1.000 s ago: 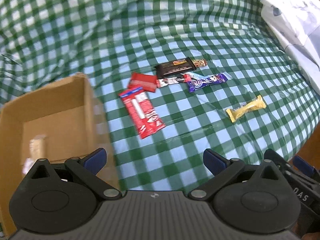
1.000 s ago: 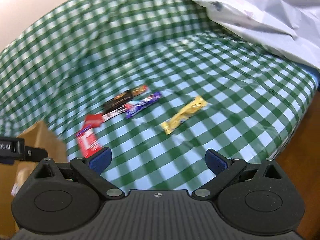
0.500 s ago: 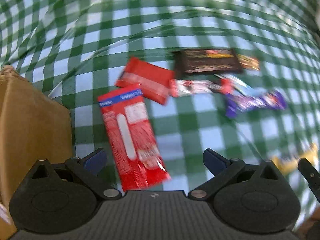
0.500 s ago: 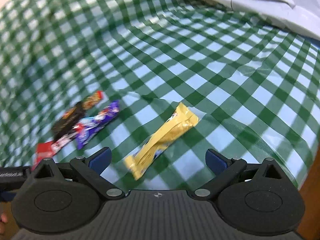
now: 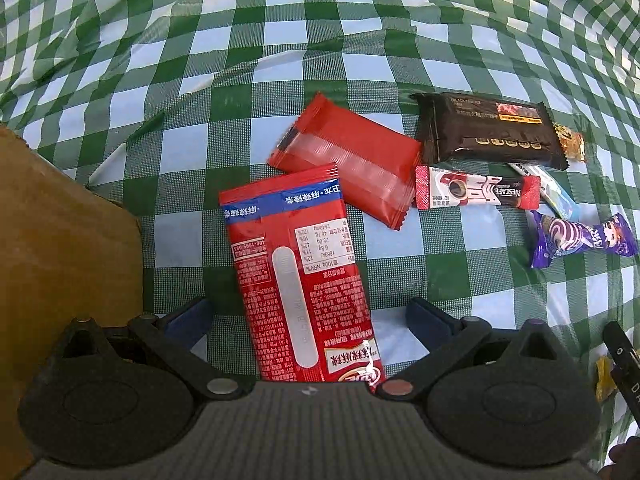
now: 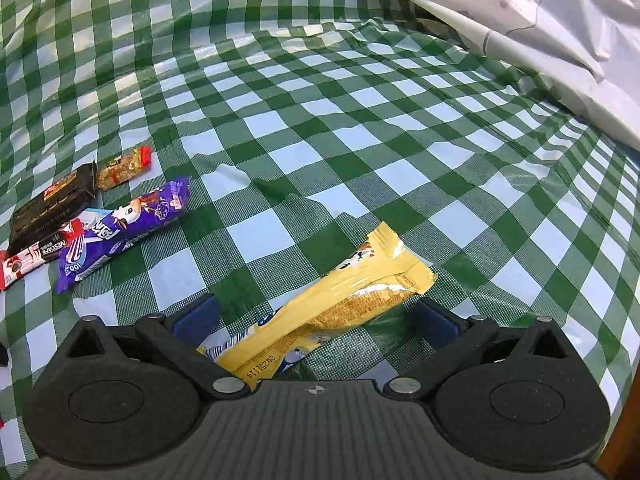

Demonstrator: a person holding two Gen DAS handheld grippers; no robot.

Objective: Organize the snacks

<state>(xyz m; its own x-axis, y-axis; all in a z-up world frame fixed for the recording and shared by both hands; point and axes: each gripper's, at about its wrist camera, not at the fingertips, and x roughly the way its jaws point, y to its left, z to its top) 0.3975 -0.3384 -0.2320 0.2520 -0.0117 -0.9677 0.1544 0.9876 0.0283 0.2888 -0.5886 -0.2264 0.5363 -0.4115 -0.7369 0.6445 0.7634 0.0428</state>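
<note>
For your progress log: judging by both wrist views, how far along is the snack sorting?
Early. Done: nothing visibly; the brown cardboard box shows only its outer wall. In hand: the open left gripper straddles the long red snack packet, and the open right gripper straddles the yellow wrapped bar; neither is lifted. Left: the flat red wrapper, black bar, Nescafe stick and purple candy packet lie on the green checked cloth.

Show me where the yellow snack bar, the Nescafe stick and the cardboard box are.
yellow snack bar point(image 6: 344, 304): right wrist view, middle of the wrapper, between the open tongs.
Nescafe stick point(image 5: 476, 193): left wrist view, middle of the printed sachet.
cardboard box point(image 5: 68, 240): left wrist view, its outer side wall.
</note>
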